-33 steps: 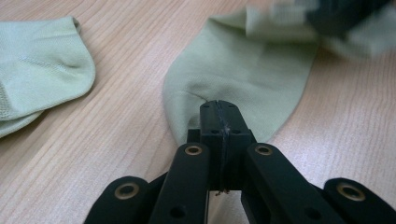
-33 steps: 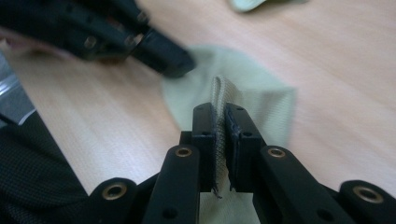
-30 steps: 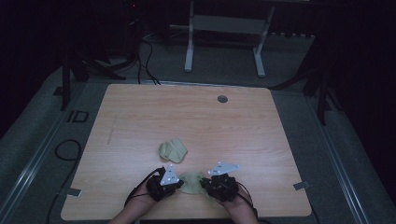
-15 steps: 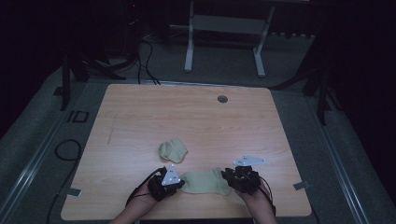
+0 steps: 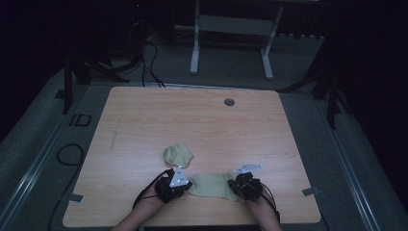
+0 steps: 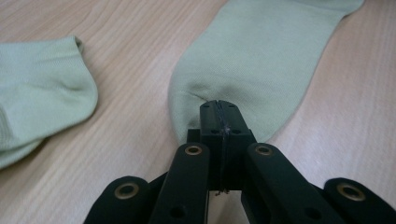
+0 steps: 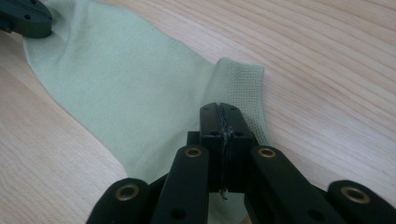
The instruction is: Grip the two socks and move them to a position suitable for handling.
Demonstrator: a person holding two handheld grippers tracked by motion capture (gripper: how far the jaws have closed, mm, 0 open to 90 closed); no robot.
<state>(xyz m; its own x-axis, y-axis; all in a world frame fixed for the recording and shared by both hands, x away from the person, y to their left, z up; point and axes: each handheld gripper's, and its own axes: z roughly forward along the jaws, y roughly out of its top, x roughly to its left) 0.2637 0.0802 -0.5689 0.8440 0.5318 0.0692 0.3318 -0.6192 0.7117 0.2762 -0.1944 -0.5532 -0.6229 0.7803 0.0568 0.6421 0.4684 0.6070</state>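
A pale green sock (image 5: 209,185) lies stretched flat near the table's front edge, between both grippers. My left gripper (image 5: 188,183) is shut on its toe end, where the cloth (image 6: 261,60) puckers at the closed tips (image 6: 218,105). My right gripper (image 5: 235,186) is shut on the ribbed cuff end (image 7: 243,79); its jaws (image 7: 218,108) have just been closing, with the cloth pinched between them. In the right gripper view the left gripper (image 7: 25,18) shows at the sock's far end. A second green sock (image 5: 178,154) lies crumpled just behind the left gripper and to its left in the left gripper view (image 6: 37,93).
The wooden table (image 5: 202,125) has a round cable hole (image 5: 229,102) at the back. Tape tabs mark the front corners (image 5: 310,191) (image 5: 74,198). A white metal stand (image 5: 231,43) and cables (image 5: 149,57) are on the floor beyond.
My right gripper moved to the right, drawing the sock from a small bunch into a flat strip. The left gripper and the second sock stayed put.
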